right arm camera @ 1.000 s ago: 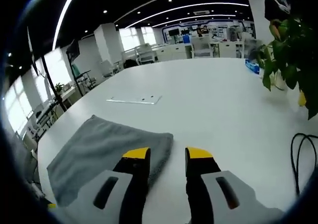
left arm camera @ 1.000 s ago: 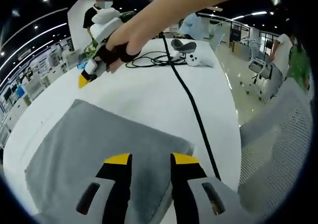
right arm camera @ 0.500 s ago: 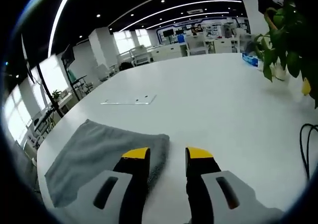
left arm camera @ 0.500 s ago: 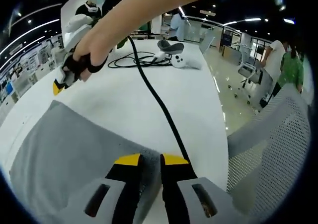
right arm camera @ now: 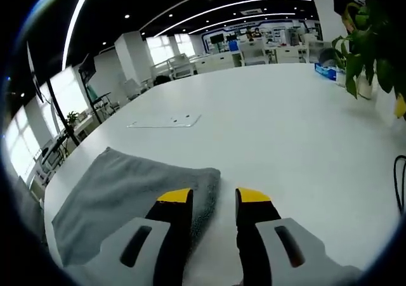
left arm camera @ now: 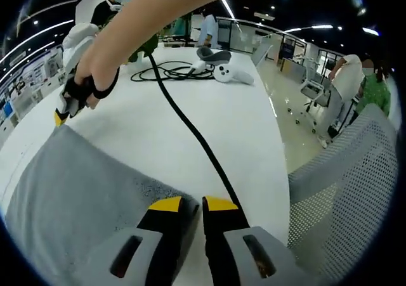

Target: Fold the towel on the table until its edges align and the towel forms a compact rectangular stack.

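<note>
- Lying flat on the white bench (right arm camera: 279,115), grey towel (right arm camera: 120,197) spreads left of both jaw pairs.
- Left gripper (left arm camera: 188,205): jaws nearly closed, pinching towel corner, cable (left arm camera: 190,130) just ahead.
- Right gripper (right arm camera: 214,197): jaws parted, straddling another corner, gripping nothing.

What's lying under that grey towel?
The grey towel lies flat on the white table, which shows bare all around it. Whatever may sit beneath the cloth is covered. In the left gripper view, a black cable runs beside its corner, not under it.
</note>
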`<action>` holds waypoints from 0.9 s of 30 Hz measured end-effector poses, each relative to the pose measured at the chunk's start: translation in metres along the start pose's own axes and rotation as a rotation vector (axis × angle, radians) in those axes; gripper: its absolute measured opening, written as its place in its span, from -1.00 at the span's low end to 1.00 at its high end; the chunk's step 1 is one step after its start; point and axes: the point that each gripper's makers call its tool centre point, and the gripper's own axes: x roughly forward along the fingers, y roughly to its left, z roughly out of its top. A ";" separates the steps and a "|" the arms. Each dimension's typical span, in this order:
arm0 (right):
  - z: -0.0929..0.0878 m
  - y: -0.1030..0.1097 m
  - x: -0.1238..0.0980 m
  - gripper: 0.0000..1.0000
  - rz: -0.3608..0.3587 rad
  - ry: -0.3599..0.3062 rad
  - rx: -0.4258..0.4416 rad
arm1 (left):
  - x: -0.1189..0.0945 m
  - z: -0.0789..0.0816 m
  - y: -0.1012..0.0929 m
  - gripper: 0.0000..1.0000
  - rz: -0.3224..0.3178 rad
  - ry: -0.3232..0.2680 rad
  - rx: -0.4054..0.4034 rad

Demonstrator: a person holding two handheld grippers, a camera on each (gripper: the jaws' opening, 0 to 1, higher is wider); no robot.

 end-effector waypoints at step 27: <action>-0.003 -0.002 0.020 -0.98 0.021 0.003 0.052 | 0.007 -0.003 0.007 -0.93 0.057 -0.011 0.055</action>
